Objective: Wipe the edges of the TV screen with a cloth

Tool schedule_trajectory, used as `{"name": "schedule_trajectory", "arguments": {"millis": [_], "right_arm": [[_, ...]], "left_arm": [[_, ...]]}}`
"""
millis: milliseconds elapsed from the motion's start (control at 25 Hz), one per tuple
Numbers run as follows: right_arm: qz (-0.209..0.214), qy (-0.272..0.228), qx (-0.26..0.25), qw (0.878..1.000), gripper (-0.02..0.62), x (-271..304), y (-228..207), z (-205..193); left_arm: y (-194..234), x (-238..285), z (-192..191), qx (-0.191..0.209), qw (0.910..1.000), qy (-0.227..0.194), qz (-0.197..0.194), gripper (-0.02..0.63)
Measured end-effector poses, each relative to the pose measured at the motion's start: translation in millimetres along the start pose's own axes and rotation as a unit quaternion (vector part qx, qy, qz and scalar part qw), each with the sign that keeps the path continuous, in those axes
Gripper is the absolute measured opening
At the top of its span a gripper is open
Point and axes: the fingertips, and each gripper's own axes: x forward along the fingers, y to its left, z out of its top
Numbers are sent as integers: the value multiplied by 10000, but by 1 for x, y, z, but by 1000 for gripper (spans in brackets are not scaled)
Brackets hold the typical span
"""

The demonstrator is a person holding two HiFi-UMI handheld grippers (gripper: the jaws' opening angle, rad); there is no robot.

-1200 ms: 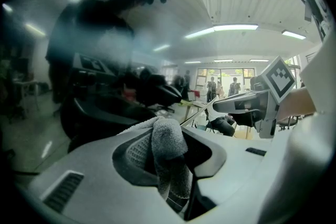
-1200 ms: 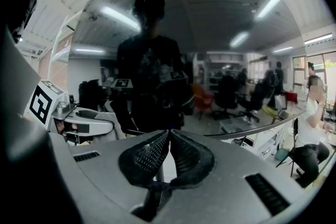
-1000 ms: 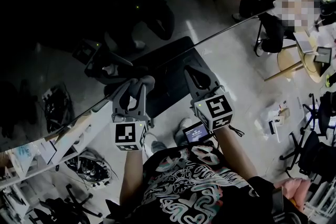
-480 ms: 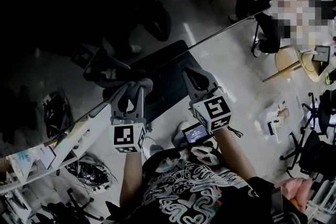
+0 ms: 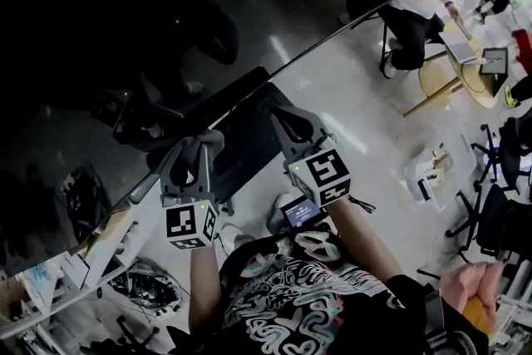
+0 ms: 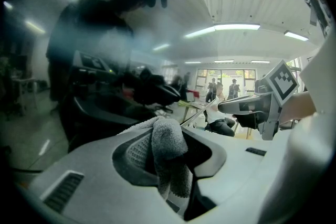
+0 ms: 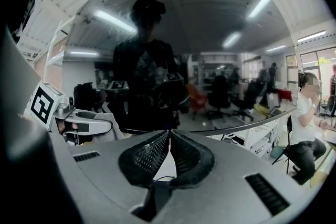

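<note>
- The left gripper (image 5: 196, 147) has its jaws clamped on a folded grey cloth (image 6: 169, 150), which bulges out above the pads.
- The cloth sits at the lower edge of the dark, reflective TV screen (image 5: 125, 29); whether it touches the edge cannot be told.
- The right gripper (image 5: 287, 117), just beside the left, points at the same edge with its jaws closed together and nothing between them.
- The screen mirrors both grippers and the person holding them.

The pale glossy floor (image 5: 366, 137) carries a round wooden table (image 5: 440, 83), black office chairs (image 5: 499, 212) and small scattered boxes (image 5: 426, 172).
</note>
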Motion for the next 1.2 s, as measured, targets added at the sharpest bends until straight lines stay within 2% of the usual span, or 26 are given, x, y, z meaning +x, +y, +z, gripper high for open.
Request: {"name": "schedule_trajectory", "arguments": {"millis": [240,480,880,1200], "right_arm": [[-60,12,35,10000,31,-2,-1,-8],[-214,-79,217,9995,30,-24,-62,1],[-421,-131,283,9986,29,-35,-86,-2],[-776,-140,365,9962,31,-46,-119,-6]], "left_arm": [[6,2,-2,-61,10000,-21,20,123],[-38,40,14,2,10000,52,-46,123],[-59,65,19,32,9997,85,-236,123],[-82,89,21,128,9993,32,-356,123]]}}
